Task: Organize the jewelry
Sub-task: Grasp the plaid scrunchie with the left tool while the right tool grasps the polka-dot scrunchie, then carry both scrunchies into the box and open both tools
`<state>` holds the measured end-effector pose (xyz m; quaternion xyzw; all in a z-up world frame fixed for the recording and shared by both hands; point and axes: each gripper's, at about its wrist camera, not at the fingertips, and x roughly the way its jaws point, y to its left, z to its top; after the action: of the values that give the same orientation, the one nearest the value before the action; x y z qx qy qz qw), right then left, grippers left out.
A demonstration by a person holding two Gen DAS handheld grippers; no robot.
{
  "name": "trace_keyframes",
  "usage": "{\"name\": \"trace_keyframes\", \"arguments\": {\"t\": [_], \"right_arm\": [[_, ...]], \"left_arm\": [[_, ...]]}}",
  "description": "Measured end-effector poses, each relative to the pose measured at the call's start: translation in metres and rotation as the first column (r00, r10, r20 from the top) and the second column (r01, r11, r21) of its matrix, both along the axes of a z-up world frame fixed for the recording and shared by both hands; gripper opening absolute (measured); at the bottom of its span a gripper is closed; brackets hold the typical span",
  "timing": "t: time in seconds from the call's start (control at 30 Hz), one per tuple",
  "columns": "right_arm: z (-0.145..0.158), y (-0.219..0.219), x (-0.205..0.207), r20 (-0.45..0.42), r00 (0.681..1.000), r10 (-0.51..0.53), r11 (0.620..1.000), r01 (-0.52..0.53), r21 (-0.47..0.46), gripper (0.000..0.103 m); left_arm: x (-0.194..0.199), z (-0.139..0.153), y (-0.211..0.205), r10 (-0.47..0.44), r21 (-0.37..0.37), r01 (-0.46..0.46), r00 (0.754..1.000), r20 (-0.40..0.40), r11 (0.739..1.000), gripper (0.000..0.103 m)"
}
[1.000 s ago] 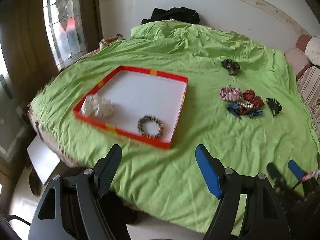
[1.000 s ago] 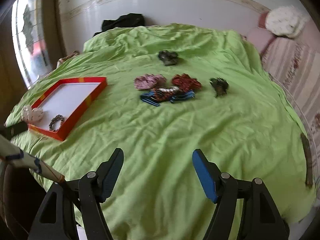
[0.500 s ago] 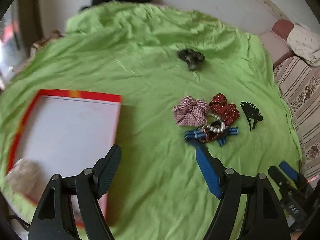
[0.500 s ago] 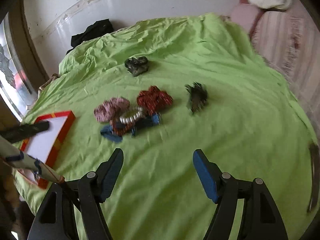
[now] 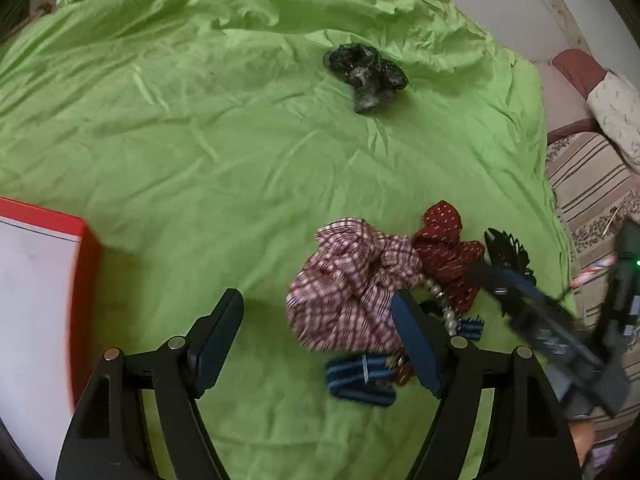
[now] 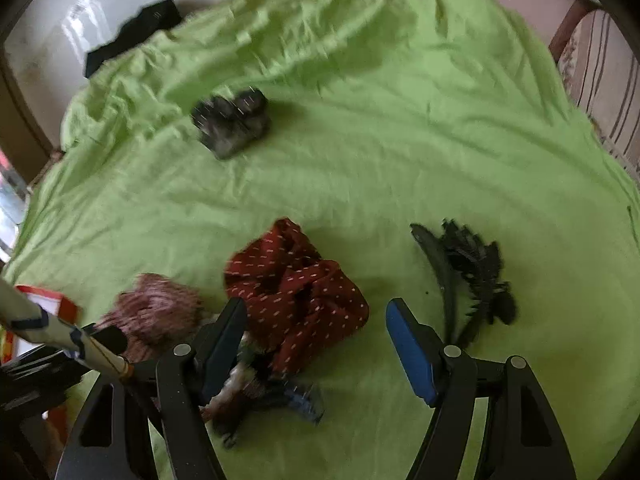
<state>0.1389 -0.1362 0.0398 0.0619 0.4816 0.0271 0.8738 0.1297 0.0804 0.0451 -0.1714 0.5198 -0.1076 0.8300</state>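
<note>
The left gripper (image 5: pixel 316 320) hangs low over the green sheet (image 5: pixel 200 152) with its fingers spread wide and nothing between them. Its blue right finger (image 5: pixel 416 344) covers part of the pile: the checked scrunchie (image 5: pixel 352 284) lies just beyond the gap, touching the red dotted scrunchie (image 5: pixel 448 252) to its right. Only a short run of the pearl string (image 5: pixel 440 300) shows beside the finger, and the blue striped bow (image 5: pixel 360 376) is partly hidden beneath it. The black claw clip (image 5: pixel 508 252) is half covered by the blurred right gripper (image 6: pixel 316 328), whose fingers also stand apart and empty, the red scrunchie between them. The red-rimmed tray (image 5: pixel 86 264) is cut off at the left edge, its contents out of view. Far off, well apart from the pile, sits a dark lacy hairpiece (image 5: pixel 364 72), smeared in the right wrist view.
</note>
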Motion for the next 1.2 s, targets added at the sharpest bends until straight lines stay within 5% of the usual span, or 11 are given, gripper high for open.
{"name": "trace_keyframes", "arguments": {"t": [0.07, 0.1, 0.13, 0.23, 0.6, 0.77, 1.2], "right_arm": [[-0.012, 0.001, 0.008, -0.027, 1.0, -0.001, 1.0, 0.001, 0.007, 0.073], [-0.015, 0.0, 0.01, -0.036, 0.999, 0.006, 1.0, -0.006, 0.014, 0.05], [-0.018, 0.001, 0.011, -0.051, 0.999, 0.015, 1.0, -0.014, 0.019, 0.019], [-0.007, -0.003, 0.002, -0.015, 1.0, 0.0, 0.999, 0.001, 0.034, 0.007], [0.087, 0.016, -0.066, 0.127, 0.991, 0.04, 0.997, -0.047, 0.057, 0.006], [0.113, 0.048, -0.102, 0.157, 0.982, 0.107, 0.992, -0.117, 0.053, 0.006], [0.116, 0.181, -0.146, 0.116, 0.932, 0.342, 0.934, -0.351, 0.061, 0.006]], "left_arm": [[0.004, -0.007, -0.006, -0.01, -0.009, 0.01, 1.0, -0.017, 1.0, 0.046], [0.005, -0.009, -0.008, -0.02, -0.008, 0.02, 0.999, -0.031, 1.0, 0.018], [0.005, -0.011, -0.011, -0.025, -0.011, 0.024, 0.999, -0.039, 1.0, 0.012], [-0.003, 0.001, -0.011, -0.008, 0.001, 0.008, 1.0, -0.011, 1.0, 0.007], [-0.096, 0.099, 0.049, 0.069, -0.093, -0.058, 0.99, 0.119, 0.994, 0.007], [-0.133, 0.126, 0.1, 0.138, -0.067, -0.13, 0.979, 0.149, 0.989, 0.007], [-0.16, 0.091, 0.248, 0.321, 0.178, -0.335, 0.941, 0.104, 0.925, 0.007]]}}
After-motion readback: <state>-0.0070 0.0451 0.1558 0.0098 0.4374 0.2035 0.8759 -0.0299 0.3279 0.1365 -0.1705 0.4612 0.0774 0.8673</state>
